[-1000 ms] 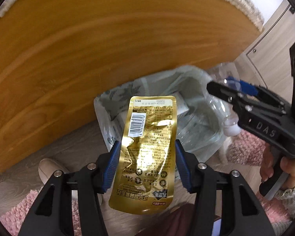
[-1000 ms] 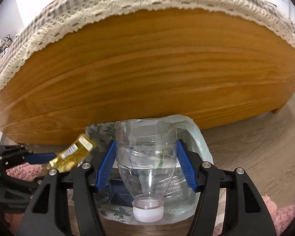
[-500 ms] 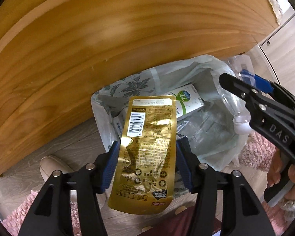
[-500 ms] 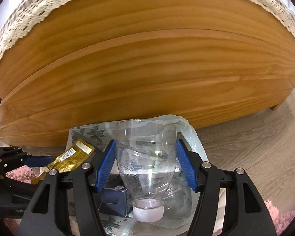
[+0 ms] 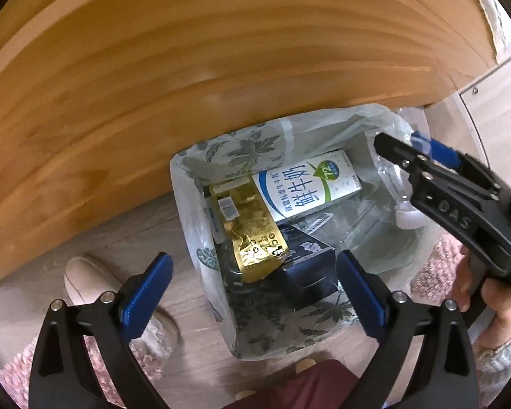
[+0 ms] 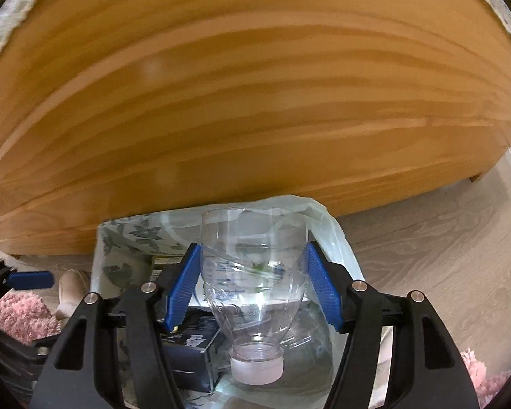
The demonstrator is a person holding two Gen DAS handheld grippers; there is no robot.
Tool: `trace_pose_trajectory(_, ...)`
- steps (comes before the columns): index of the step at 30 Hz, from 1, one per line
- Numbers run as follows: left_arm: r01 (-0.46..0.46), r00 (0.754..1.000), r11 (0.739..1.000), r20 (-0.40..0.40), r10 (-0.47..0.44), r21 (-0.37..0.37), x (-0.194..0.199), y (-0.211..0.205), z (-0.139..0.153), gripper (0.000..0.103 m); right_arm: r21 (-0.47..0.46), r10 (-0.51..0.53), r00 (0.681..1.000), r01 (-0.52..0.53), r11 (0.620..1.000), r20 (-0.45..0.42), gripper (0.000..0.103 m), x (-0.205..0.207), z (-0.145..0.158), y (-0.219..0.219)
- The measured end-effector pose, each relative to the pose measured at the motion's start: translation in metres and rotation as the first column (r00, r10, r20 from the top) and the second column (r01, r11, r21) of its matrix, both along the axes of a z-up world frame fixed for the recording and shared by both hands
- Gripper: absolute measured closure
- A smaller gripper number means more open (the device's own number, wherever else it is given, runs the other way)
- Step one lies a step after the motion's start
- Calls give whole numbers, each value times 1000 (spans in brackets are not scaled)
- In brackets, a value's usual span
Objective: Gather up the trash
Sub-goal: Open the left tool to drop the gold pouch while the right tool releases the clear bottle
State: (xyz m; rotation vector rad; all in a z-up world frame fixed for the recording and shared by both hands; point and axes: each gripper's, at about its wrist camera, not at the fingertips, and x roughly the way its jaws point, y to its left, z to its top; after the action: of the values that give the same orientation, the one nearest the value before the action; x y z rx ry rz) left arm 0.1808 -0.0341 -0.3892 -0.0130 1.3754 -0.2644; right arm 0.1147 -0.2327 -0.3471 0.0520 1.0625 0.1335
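Left gripper (image 5: 252, 293), jaws just opened wide and empty above the trash bag (image 5: 337, 126), gold pouch (image 5: 247, 231) lying inside; right gripper (image 6: 252, 286) clamps the clear bottle (image 6: 253, 272) over the bag, best released once centred within its rim.

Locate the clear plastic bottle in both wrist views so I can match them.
Left wrist: clear plastic bottle at right, behind the right gripper, over the trash bag.
Right wrist: bottle at lower centre, cap toward the camera, clamped between the blue pads.
Shared landmark: the dark blue box in the bag.
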Motion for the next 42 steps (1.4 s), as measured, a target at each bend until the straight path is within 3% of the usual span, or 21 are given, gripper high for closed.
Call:
trace_pose_trajectory(2, -11, 1000, 1000, -1, 11, -5, 1, 3, 1, 10, 15, -25, 999, 25, 1000, -28, 41, 4, -4, -4)
trace_pose_trajectory(4, -14, 1000, 1000, -1, 14, -6, 2, 4, 1, 10, 15, -45, 998, 45, 999, -39, 32, 5, -4, -7)
trace_pose_trajectory(11, -6, 1000, 1000, 10, 6, -7, 3, 3, 5, 10, 4, -61, 996, 61, 998, -67, 31, 4, -4, -10)
trace_pose_trajectory(20, -30, 999, 1000, 13, 30, 8, 4, 6, 2, 10, 52, -59, 979, 71, 996, -193, 18, -3, -10, -14)
trace_pose_trajectory(26, -27, 999, 999, 24, 26, 20, 2, 5, 4, 10, 25, -37, 982, 42, 999, -187, 11, -14, -2, -9)
trace_pose_trajectory(42, -36, 997, 999, 70, 36, 9, -4, 6, 19, 10, -10, -33, 990, 32, 999, -137, 11, -29, 26, -12)
